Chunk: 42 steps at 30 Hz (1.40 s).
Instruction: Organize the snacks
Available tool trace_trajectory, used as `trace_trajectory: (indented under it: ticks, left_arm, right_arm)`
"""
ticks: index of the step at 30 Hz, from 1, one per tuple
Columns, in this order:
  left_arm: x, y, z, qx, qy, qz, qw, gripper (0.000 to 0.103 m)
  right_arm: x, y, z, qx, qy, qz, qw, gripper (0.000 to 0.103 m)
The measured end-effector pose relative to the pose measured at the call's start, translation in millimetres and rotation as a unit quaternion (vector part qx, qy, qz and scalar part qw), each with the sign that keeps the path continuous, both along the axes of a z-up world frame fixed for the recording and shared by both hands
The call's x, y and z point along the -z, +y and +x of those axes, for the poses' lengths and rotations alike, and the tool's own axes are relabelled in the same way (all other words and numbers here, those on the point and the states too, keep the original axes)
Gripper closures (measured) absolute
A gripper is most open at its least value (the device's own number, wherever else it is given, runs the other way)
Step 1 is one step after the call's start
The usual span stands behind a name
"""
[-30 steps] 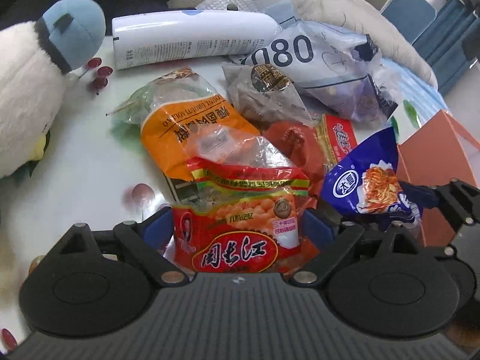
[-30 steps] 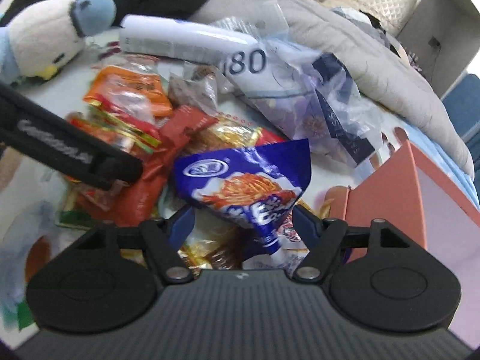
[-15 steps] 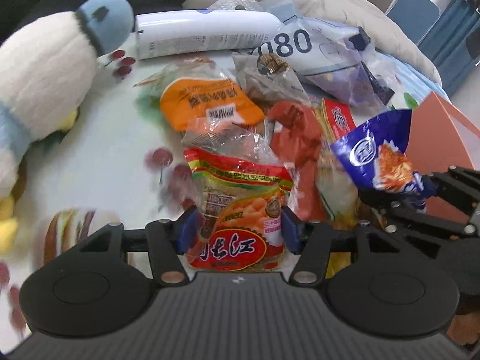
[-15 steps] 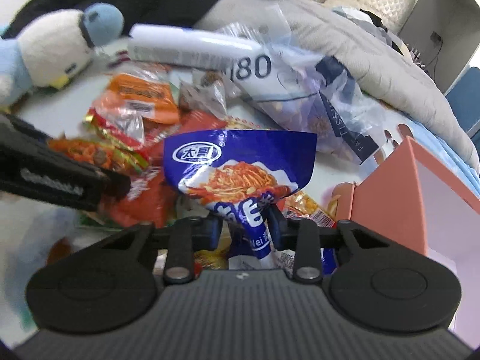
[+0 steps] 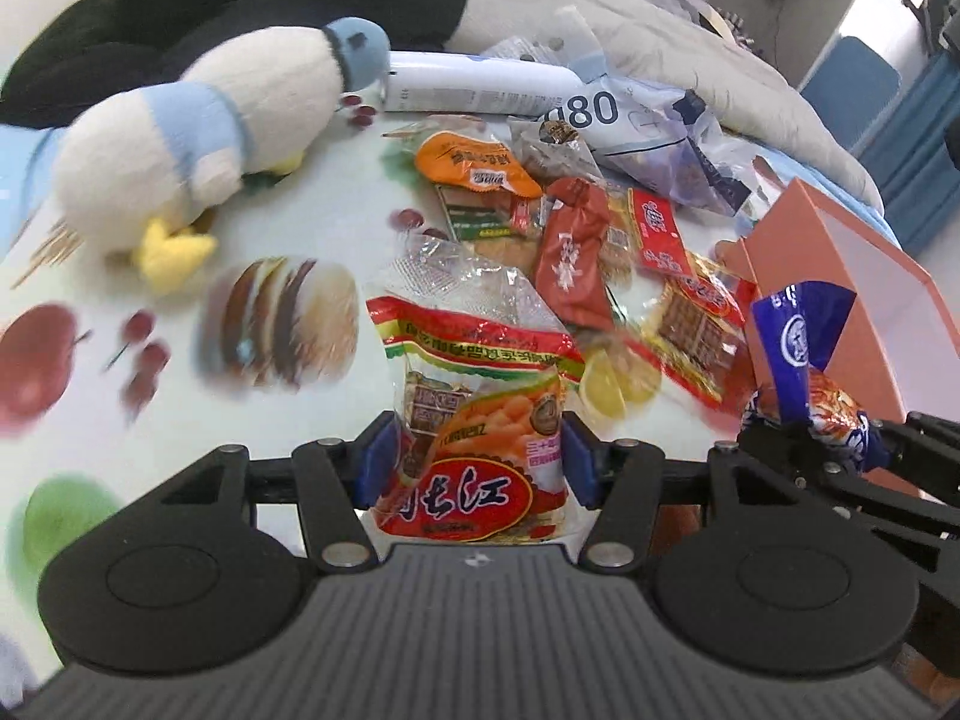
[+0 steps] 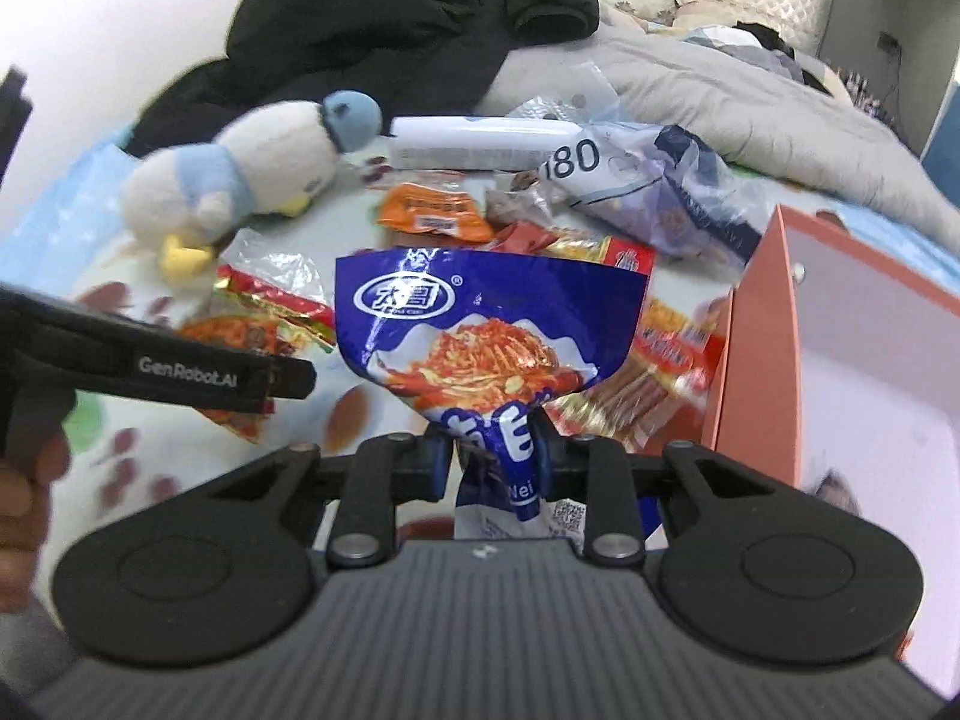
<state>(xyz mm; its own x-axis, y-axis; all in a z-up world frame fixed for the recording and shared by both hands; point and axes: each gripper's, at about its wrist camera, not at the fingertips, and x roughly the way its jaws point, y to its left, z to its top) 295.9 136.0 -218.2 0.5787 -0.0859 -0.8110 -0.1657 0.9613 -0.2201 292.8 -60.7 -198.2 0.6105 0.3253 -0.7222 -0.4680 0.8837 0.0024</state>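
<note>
My left gripper is shut on a red and orange snack bag and holds it off the fruit-print tablecloth. The jaws of my right gripper are closing, and its pads pinch the lower end of a blue noodle-snack bag held up in the air. In the left wrist view that blue bag hangs at the right, beside an open salmon-pink box. The rest of the snack pile lies beyond both bags.
A white and blue plush toy lies at the left. A white tube and a clear printed plastic bag lie behind the pile. Black clothing and a grey quilt close off the back. The pink box stands at the right.
Both grippers closed on their bags and lifted them back from the pile. The red bag has left the heap, and the blue bag has risen next to the pink box.
</note>
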Motion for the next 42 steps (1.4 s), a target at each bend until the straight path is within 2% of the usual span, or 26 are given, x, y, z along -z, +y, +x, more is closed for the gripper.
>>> trace_trajectory:
  ticks: [8, 16, 30, 35, 42]
  left_arm:
    - [-32, -24, -69, -0.016, -0.044, 0.002, 0.9989, 0.041]
    - [-63, -46, -109, -0.017, -0.081, -0.004, 0.9965, 0.041]
    - [-107, -106, -149, 0.041, -0.131, -0.011, 0.9904, 0.04]
    - [-114, -135, -158, 0.082, -0.136, -0.034, 0.9867, 0.04]
    - [-117, -190, -134, 0.13, -0.139, -0.041, 0.9808, 0.04]
  right_arm:
    - [-19, -31, -54, 0.012, -0.014, 0.066, 0.998, 0.074]
    - [-39, -65, -93, 0.034, -0.039, 0.117, 0.992, 0.074]
    - [-65, -126, -145, 0.094, -0.086, 0.147, 0.981, 0.074]
    - [-73, -154, -160, 0.118, -0.102, 0.151, 0.976, 0.074]
    - [-74, -195, -158, 0.171, -0.104, 0.143, 0.969, 0.074]
